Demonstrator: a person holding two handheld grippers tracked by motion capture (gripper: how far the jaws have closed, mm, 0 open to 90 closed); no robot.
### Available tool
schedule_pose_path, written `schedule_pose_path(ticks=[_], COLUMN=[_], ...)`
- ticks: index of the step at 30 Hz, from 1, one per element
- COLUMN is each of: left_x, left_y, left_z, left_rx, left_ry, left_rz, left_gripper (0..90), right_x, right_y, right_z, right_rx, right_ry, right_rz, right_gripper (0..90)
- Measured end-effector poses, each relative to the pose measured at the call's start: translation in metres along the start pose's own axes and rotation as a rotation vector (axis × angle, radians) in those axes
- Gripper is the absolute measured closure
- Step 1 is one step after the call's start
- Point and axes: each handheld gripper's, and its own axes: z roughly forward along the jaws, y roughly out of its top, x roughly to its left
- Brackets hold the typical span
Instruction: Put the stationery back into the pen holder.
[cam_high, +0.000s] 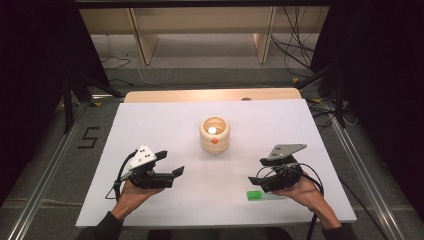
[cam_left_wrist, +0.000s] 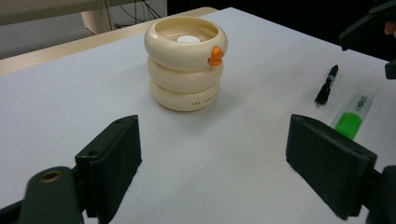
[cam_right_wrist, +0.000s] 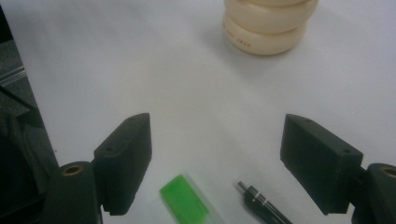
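Right gripper view: green highlighter (cam_right_wrist: 185, 201), black pen (cam_right_wrist: 261, 205) between open gripper (cam_right_wrist: 229, 163) jaws.

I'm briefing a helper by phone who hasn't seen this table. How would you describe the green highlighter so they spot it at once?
Start at the white table and find the cream ringed holder in its middle. Come towards the near edge on the right, under the right gripper, which hangs open above two pens lying side by side. The highlighter is the stubby one with a bright green body and clear cap; its neighbour is a thin black pen.
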Motion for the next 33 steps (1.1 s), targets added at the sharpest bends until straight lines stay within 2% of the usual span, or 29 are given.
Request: schedule_pose_path(ticks=[6, 17, 19, 26, 27, 33], left_x=[0.0, 0.0, 0.0, 0.0, 0.0, 0.0], left_y=[0.0, 0.001, 0.0, 0.0, 0.0, 0.0], left_z=[0.0, -0.002, -0.001, -0.001, -0.001, -0.001], left_rx=[-0.005, -0.016, -0.016, -0.014, -0.014, -0.011], left_ry=[-0.001, -0.013, -0.014, -0.014, -0.014, -0.012], left_rz=[0.0, -0.007, -0.007, -0.004, -0.004, 0.0], left_gripper=[17.0, 16.5, 16.5, 16.5, 16.5, 16.5], right_x=[0.004, 0.006, 0.006, 0.006, 0.005, 0.005], right_y=[-0.007, -0.017, -0.019, -0.023, -0.024, -0.029], right_z=[0.0, 0.003, 0.004, 0.009, 0.01, 0.016], right_rx=[0.062, 0.145, 0.176, 0.245, 0.246, 0.303], right_ry=[0.003, 0.017, 0.024, 0.03, 0.031, 0.025], right_rz=[-0.033, -0.063, -0.077, -0.075, -0.09, -0.103], right_gripper=[26.3, 27.8, 28.1, 30.2, 30.4, 31.4])
